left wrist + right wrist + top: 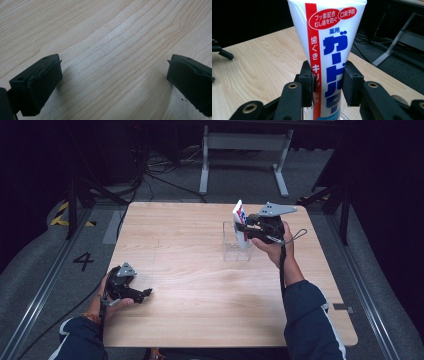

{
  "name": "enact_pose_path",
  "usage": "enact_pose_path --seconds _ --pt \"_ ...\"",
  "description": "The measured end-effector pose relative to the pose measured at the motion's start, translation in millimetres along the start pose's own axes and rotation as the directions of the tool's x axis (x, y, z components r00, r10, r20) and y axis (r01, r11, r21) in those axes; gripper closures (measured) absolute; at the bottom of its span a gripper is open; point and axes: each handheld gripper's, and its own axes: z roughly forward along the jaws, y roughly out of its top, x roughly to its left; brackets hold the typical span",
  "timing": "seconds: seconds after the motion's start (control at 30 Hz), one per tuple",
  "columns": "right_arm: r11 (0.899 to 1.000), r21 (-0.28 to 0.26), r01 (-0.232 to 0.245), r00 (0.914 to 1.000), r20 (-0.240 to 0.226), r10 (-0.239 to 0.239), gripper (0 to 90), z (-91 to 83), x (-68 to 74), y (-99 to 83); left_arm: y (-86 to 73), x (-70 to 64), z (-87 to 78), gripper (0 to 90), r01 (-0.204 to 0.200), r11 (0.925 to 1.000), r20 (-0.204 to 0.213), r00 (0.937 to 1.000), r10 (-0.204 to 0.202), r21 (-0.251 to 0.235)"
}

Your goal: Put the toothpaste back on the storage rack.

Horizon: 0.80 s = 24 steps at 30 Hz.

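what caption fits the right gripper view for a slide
Right hand-held gripper clamps a white toothpaste tube above the wooden table.

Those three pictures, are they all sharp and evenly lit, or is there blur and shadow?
High view: table bright, surroundings dark. Left gripper view: left claw soft, casting faint shadows on the wood. Right gripper view: toothpaste tube crisp, slight sheen, right claw slightly blurred.

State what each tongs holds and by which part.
The right tongs clamp the toothpaste tube across its middle, above the clear container. The left tongs are open, holding nothing.
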Motion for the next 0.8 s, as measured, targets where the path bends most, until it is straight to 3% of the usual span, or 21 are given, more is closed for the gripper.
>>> enact_pose_path --seconds 0.43,0.8 --pt "1.0 0.01 -0.022 0.9991 0.038 0.022 66.2 14.7 -12.8 -4.2 0.2 0.8 0.0 0.5 -0.012 0.9999 -0.003 0.9999 0.012 -0.002" --pt "0.996 0.015 -0.086 0.9944 0.064 0.084 66.1 21.4 -32.5 -21.5 0.2 1.0 -0.1 0.5 -0.015 0.9999 -0.006 0.9999 0.015 -0.003"
